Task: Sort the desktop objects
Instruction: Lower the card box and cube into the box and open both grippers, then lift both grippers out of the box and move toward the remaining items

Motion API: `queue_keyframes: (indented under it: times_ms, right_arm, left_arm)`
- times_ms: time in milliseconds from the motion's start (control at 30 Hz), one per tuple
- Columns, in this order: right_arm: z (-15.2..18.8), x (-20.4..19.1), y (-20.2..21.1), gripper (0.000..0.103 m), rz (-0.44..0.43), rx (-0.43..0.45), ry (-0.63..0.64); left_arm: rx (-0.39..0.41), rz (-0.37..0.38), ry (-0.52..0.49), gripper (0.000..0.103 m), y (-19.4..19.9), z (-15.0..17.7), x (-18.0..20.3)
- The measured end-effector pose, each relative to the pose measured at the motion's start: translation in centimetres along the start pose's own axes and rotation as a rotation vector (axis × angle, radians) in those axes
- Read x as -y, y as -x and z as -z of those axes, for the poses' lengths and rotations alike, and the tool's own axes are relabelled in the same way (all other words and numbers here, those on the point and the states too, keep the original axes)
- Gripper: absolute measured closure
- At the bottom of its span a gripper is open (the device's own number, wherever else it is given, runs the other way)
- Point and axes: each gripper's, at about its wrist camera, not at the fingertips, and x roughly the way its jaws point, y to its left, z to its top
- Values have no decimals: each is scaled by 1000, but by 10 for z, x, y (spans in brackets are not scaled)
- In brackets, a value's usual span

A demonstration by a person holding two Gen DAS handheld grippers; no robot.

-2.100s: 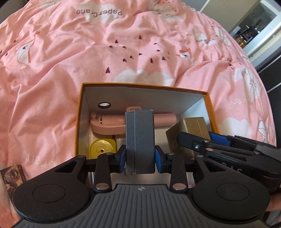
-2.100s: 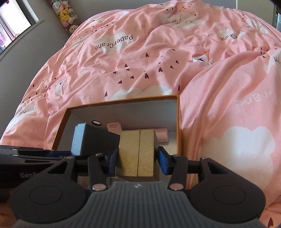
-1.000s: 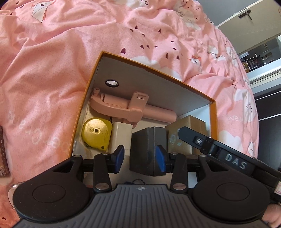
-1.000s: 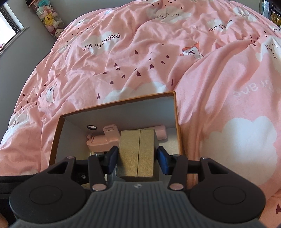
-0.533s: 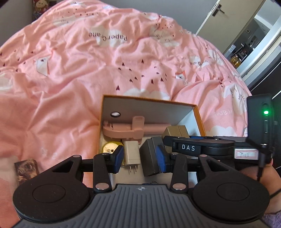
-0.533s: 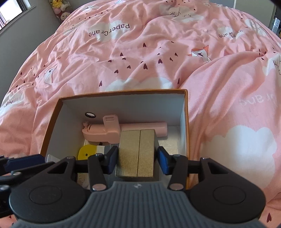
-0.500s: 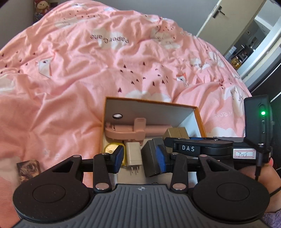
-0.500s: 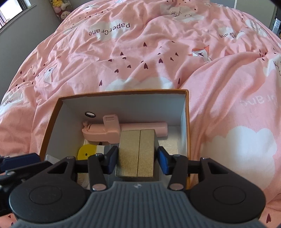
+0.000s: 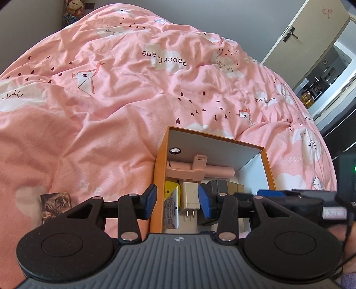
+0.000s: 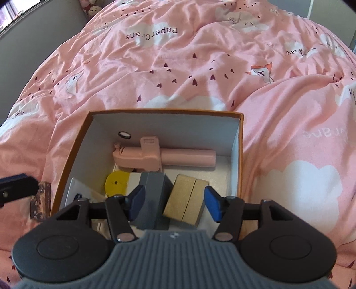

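An orange-rimmed box (image 10: 240, 155) with white inner walls sits on the pink bedspread and also shows in the left wrist view (image 9: 159, 164). Inside lie a pink handle-shaped device (image 10: 164, 156), a yellow tape measure (image 10: 116, 183), a white charger plug (image 9: 189, 197), a grey block (image 10: 153, 200) and a gold block (image 10: 185, 200). My right gripper (image 10: 174, 201) is open above the box, with both blocks lying loose between its jaws. My left gripper (image 9: 176, 201) is open and empty above the box's left wall.
A small dark picture card (image 9: 55, 205) lies on the bedspread left of the box. A small printed packet (image 9: 172, 207) leans inside the box's left wall. A door and a wardrobe (image 9: 311, 37) stand at the far right. Plush toys (image 9: 73, 11) sit at the headboard.
My right gripper has opened and let go of the gold block, which now lies tilted in the box beside the grey block. My left gripper has pulled back and left, away from the grey block.
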Motion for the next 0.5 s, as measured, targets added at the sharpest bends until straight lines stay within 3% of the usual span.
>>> queue_keyframes:
  times_ms: [167,367,500]
  right_arm:
    - [26,-14,12,36,-43,-8,64]
    - [42,-26,-10,34,-2,-75,126]
    - [41,-33,-21,33,74,-41,208]
  left_arm:
    - [-2,6,9,56,3,5,-8]
    - [8,9,31,56,7,9,-18]
    - [6,3,41,56,7,11,-24]
